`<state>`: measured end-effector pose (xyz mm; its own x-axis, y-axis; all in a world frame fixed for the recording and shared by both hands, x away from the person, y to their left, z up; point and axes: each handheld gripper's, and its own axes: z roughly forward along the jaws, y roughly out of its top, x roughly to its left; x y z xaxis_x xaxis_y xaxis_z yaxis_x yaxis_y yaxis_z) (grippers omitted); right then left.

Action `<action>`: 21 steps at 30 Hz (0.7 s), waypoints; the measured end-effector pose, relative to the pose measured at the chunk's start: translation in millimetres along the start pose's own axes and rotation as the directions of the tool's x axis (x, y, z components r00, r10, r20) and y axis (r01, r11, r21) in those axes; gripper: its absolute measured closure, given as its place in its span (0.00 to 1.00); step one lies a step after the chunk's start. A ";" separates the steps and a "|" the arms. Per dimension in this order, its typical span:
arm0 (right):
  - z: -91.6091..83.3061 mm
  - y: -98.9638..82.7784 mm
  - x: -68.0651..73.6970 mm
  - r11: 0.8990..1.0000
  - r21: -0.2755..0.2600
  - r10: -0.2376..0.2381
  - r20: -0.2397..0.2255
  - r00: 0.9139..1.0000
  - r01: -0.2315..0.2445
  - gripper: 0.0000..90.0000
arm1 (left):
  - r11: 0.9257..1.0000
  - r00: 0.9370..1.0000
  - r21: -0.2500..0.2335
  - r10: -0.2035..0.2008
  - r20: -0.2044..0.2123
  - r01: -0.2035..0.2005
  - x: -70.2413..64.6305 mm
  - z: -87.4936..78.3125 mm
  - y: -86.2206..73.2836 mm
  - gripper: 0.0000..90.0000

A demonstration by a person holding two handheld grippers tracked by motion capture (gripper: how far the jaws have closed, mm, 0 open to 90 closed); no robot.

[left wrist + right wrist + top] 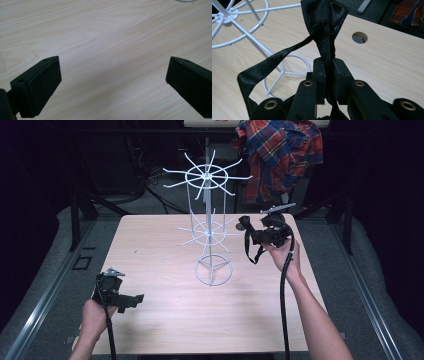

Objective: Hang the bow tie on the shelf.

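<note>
**Bow tie in the air, not yet on the rack**

R tool (pixel 256 236) is gripping a black satin bow tie (pixel 325 22) w/ jaws clamped tight on it, strap looping down at one side. It's holding the tie above the tabletop (pixel 150 250), just beside the white wire rack (pixel 210 227), near the lower ring of prongs. L tool (pixel 113 82) is idling w/ jaws wide apart, nothing betw. them, low over bare wood (well apart from the rack). Prob. goal: hanging the tie on a prong; pickup looks done, hanging and release are left.
</note>
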<state>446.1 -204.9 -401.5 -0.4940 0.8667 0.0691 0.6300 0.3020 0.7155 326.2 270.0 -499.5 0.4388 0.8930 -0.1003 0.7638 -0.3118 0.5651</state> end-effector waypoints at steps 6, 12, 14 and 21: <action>4.3 4.0 1.0 1.000 -0.003 0.004 -0.002 1.000 -0.004 0.91 | 1.000 1.000 0.002 0.002 0.000 -0.002 1.0 -0.7 -0.4 0.00; 6.2 6.9 1.7 1.000 -0.008 0.011 -0.001 1.000 -0.011 0.91 | 1.000 1.000 0.001 -0.002 0.000 0.002 0.9 -0.7 -0.7 0.00; 6.9 7.4 1.8 1.000 -0.006 0.012 -0.002 1.000 -0.012 0.91 | 1.000 1.000 0.001 0.000 0.000 0.000 0.8 -0.8 -0.6 0.00; 13.7 6.5 1.9 1.000 0.013 0.025 -0.009 1.000 -0.025 0.91 | 1.000 1.000 0.006 0.005 0.002 -0.005 0.1 -0.5 -0.5 0.00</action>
<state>457.5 -195.8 -406.3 -0.4833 0.8705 0.0931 0.6500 0.2855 0.7042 325.6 270.3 -499.4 0.4437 0.8907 -0.0987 0.7642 -0.3185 0.5609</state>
